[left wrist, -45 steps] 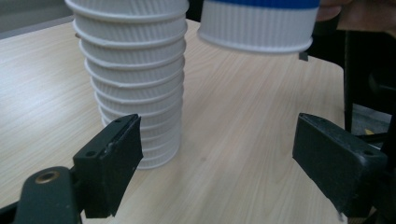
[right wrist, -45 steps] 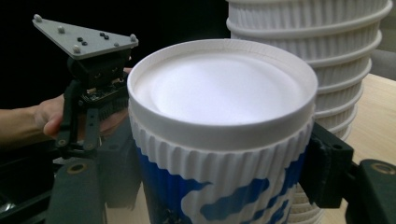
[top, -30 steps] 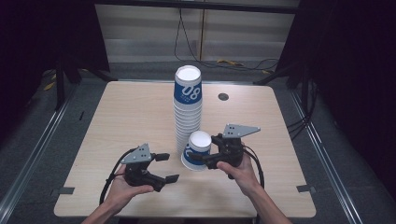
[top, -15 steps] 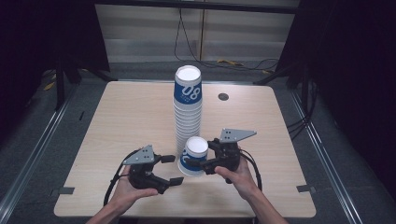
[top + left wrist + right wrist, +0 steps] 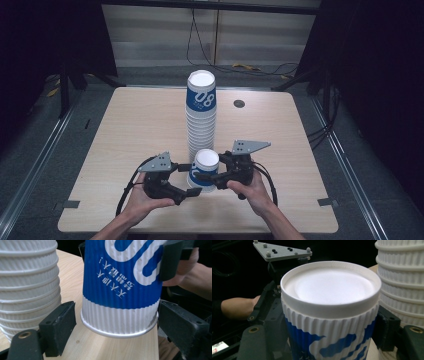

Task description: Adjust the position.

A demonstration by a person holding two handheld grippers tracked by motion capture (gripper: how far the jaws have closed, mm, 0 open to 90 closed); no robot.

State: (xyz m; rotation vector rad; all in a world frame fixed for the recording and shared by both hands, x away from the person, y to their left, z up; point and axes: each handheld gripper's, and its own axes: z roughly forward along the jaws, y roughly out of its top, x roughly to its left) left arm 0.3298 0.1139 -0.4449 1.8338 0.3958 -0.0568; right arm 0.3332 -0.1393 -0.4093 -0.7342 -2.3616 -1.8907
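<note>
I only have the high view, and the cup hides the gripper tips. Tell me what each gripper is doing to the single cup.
Observer: The right gripper is shut on the paper cup, pressing both sides of its ribbed wall.
Operator: Report the left one.
Observer: The left gripper is open, its jaws either side of the cup's rim, with a gap at one side.
Operator: Confirm the cup is inverted.
Observer: Yes. The closed, recessed base faces up and the white lettering reads upside down.

Cup [image 5: 204, 170] before stack [image 5: 201, 117], between tongs
</note>
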